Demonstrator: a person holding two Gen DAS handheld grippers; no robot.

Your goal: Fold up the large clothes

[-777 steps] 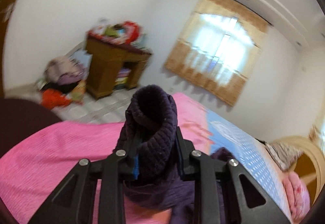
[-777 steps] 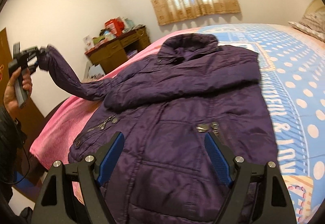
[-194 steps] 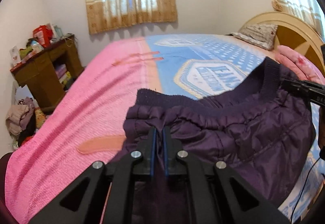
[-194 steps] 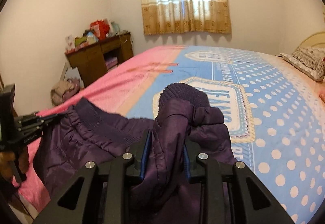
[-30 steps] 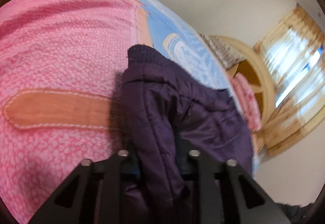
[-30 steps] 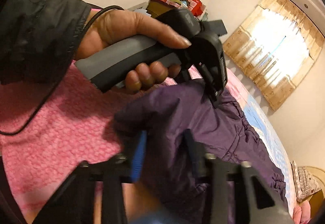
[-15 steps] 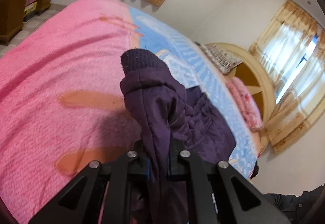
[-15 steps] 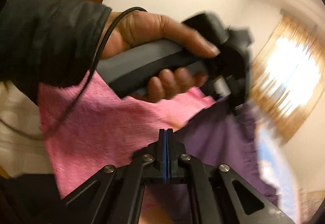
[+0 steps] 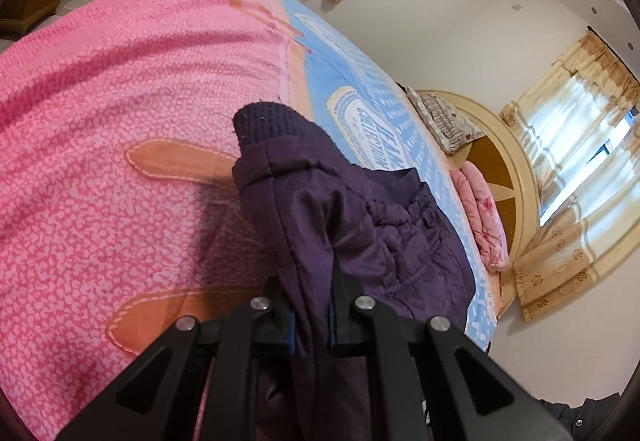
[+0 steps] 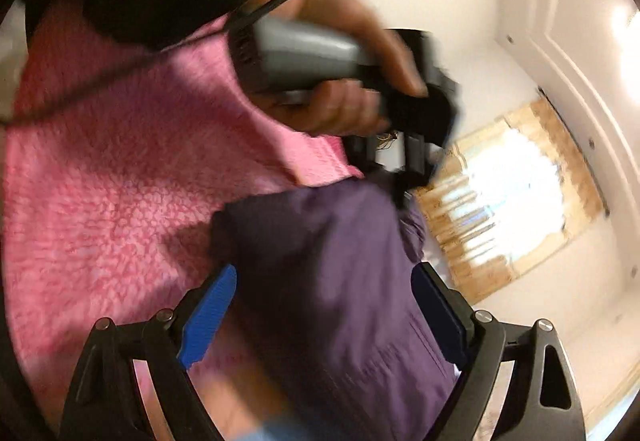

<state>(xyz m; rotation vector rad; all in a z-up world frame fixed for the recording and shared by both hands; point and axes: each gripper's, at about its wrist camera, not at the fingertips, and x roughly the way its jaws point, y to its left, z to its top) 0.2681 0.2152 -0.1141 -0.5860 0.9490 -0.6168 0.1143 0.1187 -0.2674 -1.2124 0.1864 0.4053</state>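
Folding looks well advanced: purple jacket (image 9: pixel 360 225) lies bunched on the near pink end of the bed (image 9: pixel 100 121), left gripper (image 9: pixel 312 321) clenched on a fold, right gripper (image 10: pixel 324 305) spread wide, final tidying left.

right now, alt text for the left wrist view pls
The left gripper is shut on a fold of a purple padded jacket lying on a pink blanket. Behind are a blue patterned bedspread, a headboard and curtained windows.

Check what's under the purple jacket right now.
The purple jacket lies on a pink blanket, with blue bedspread past it. Anything directly under the jacket is covered.
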